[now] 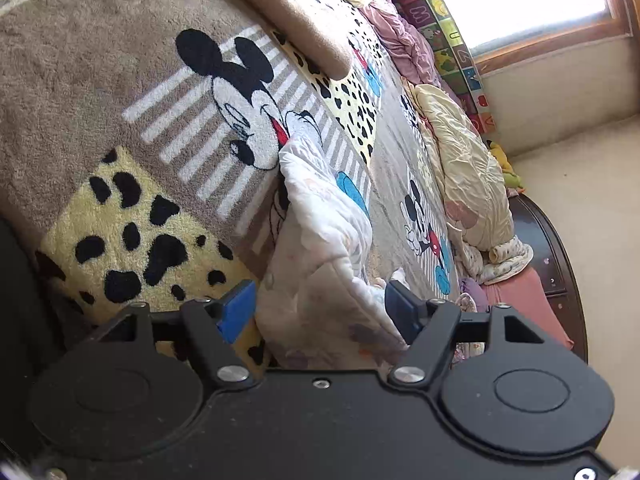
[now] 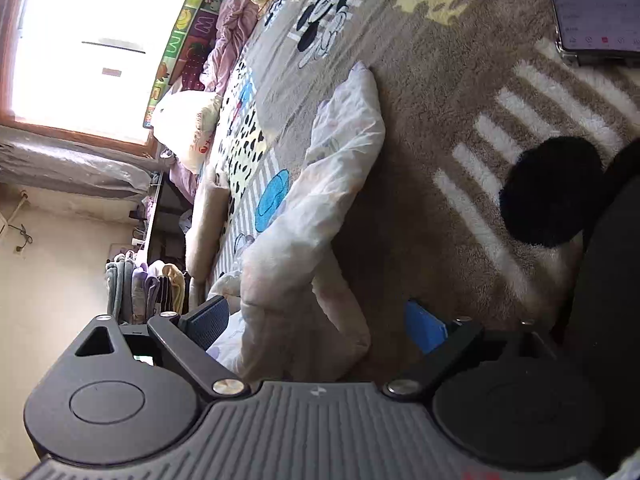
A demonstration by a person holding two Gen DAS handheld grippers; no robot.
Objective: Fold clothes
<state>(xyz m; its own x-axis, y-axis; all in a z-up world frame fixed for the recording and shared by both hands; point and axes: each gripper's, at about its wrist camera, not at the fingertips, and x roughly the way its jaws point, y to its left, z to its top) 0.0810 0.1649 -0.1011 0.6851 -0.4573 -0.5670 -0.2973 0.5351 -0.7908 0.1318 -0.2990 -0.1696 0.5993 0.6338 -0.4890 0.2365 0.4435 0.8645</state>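
So here's where I'm at. The white garment [image 1: 320,248] is a pale, faintly printed piece lying bunched into one long rumpled strip on the bed, on top of the fuzzy cartoon-mouse blanket [image 1: 100,92]. That long axis is the whole story: in both wrist views the strip runs straight away from me, starting down between my fingers and tapering off toward a far tip [image 2: 360,70].

My left gripper [image 1: 320,308] has its jaws standing apart with the near end of the cloth sitting in the gap. The fabric looks like it brushes the right-hand blue pad [image 1: 402,308], but I wouldn't call that a pinch. Same deal on my right gripper [image 2: 320,326]: jaws wide, cloth bulging up between them, nothing clamped as far as I can see.

So both hands are at the near end and neither is closer to the far tip. I honestly can't tell which part of the garment I've got here (hem, sleeve, leg?), it's too crumpled.

This could be a piece gathered lengthwise partway into folding, or one just lying scrunched, so I won't guess how far along it is.
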